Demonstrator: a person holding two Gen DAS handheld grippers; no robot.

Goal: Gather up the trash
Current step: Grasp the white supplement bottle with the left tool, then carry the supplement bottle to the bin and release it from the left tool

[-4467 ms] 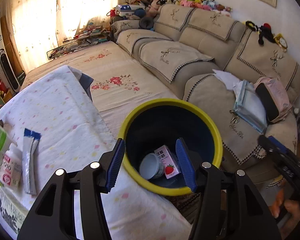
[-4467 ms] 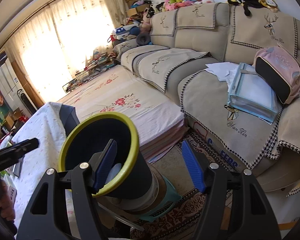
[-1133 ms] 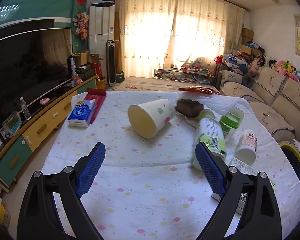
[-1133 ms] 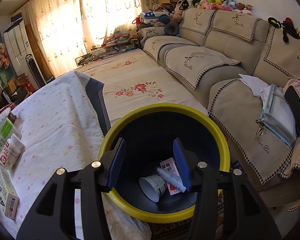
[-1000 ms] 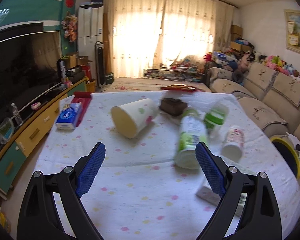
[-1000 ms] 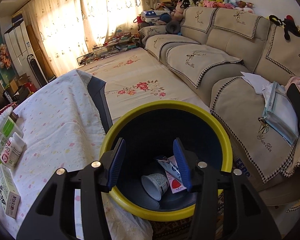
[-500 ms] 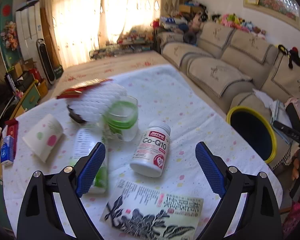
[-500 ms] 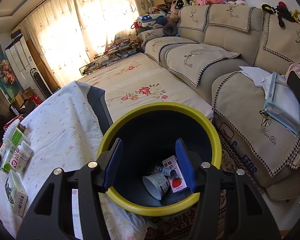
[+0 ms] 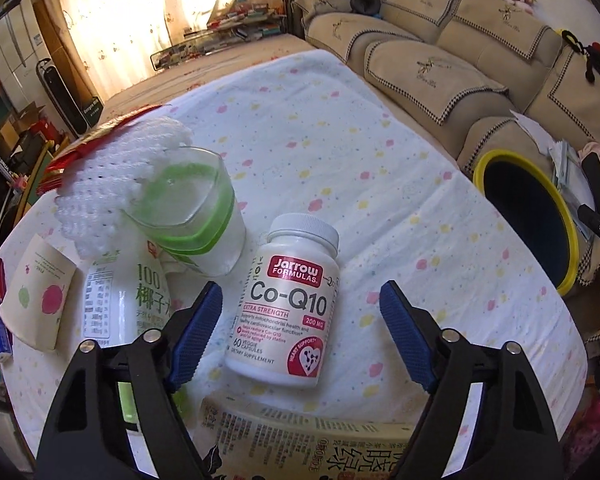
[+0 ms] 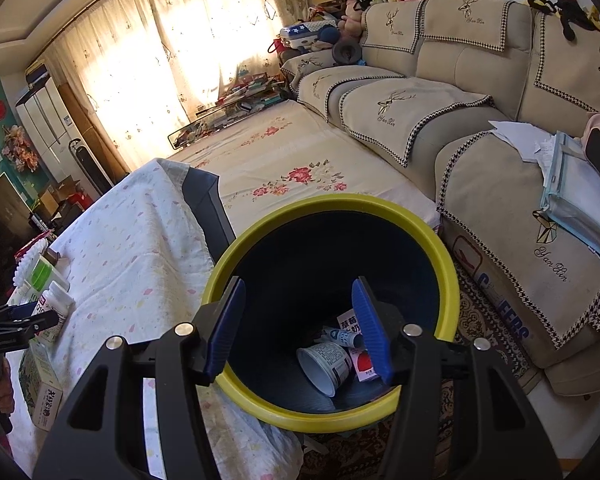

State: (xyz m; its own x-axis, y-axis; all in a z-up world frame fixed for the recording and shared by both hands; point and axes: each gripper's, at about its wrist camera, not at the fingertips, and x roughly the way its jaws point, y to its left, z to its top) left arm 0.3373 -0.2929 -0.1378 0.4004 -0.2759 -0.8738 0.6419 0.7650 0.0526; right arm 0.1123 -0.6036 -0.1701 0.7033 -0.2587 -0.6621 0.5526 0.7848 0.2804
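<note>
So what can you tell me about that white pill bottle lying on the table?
The Co-Q10 supplement bottle is white plastic with a white screw cap, lying on its side on the dotted tablecloth, cap pointing away. Its label reads Jarrow Formulas, Extra Strength, with a red heart emblem. It lies between the open left gripper fingers, untouched by them, beside a coconut water bottle and above a printed carton.

I count one white pill bottle (image 9: pixel 288 308), one tall green-and-white drink bottle (image 9: pixel 112 304), one spotted paper cup (image 9: pixel 36 304) and one cream box (image 9: pixel 300 444). One yellow-rimmed bin (image 10: pixel 444 272) holds three pieces of trash.
</note>
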